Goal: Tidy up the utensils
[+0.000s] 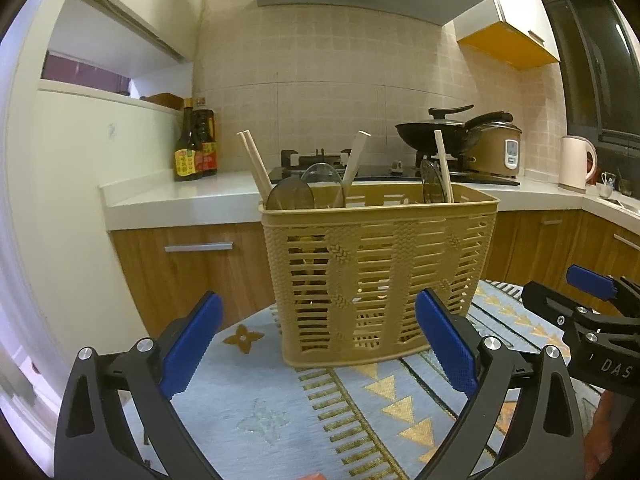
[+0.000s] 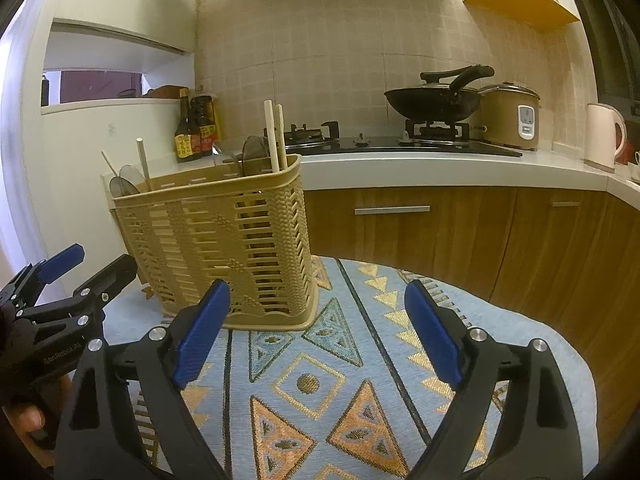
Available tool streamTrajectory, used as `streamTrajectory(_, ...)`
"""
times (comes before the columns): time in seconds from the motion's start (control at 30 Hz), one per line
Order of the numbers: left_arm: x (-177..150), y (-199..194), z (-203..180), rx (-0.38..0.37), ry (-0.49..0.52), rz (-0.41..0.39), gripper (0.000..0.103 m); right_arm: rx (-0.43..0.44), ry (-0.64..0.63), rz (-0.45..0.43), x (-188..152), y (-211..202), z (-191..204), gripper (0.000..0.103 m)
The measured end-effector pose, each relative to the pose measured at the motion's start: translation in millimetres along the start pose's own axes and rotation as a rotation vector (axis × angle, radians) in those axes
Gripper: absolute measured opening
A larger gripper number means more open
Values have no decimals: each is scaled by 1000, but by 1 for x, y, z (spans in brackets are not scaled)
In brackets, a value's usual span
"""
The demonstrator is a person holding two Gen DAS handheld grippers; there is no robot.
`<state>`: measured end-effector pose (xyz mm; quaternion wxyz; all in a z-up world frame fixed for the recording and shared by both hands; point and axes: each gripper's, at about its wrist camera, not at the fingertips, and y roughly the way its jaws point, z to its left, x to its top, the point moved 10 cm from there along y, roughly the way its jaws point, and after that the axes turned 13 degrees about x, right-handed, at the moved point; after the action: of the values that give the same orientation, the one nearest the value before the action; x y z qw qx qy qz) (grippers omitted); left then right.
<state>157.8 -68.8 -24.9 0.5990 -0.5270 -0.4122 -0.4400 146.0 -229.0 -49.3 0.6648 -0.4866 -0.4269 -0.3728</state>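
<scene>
A tan slotted basket (image 1: 376, 276) (image 2: 224, 248) stands upright on a table covered by a blue patterned cloth (image 1: 260, 408) (image 2: 316, 384). Wooden chopsticks (image 1: 254, 160) (image 2: 274, 136) and translucent grey spoons (image 1: 290, 196) (image 2: 254, 154) stick up from its compartments. My left gripper (image 1: 320, 312) (image 2: 96, 264) is open just in front of the basket, nothing between its blue pads. My right gripper (image 2: 318, 300) (image 1: 560, 288) is open to the right of the basket's near corner, also holding nothing.
Behind the table runs a white counter (image 2: 440, 168) over wooden cabinets (image 2: 400, 232). On it stand sauce bottles (image 1: 196, 148), a stove with a black wok (image 2: 432, 100), a rice cooker (image 2: 512, 116) and a pale kettle (image 2: 604, 136).
</scene>
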Motion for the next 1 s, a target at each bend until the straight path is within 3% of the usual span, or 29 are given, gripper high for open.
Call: streamTrajectory(1.0,-4,6,1,4,-6,32,95,4,8,12,-2,3,-2,92)
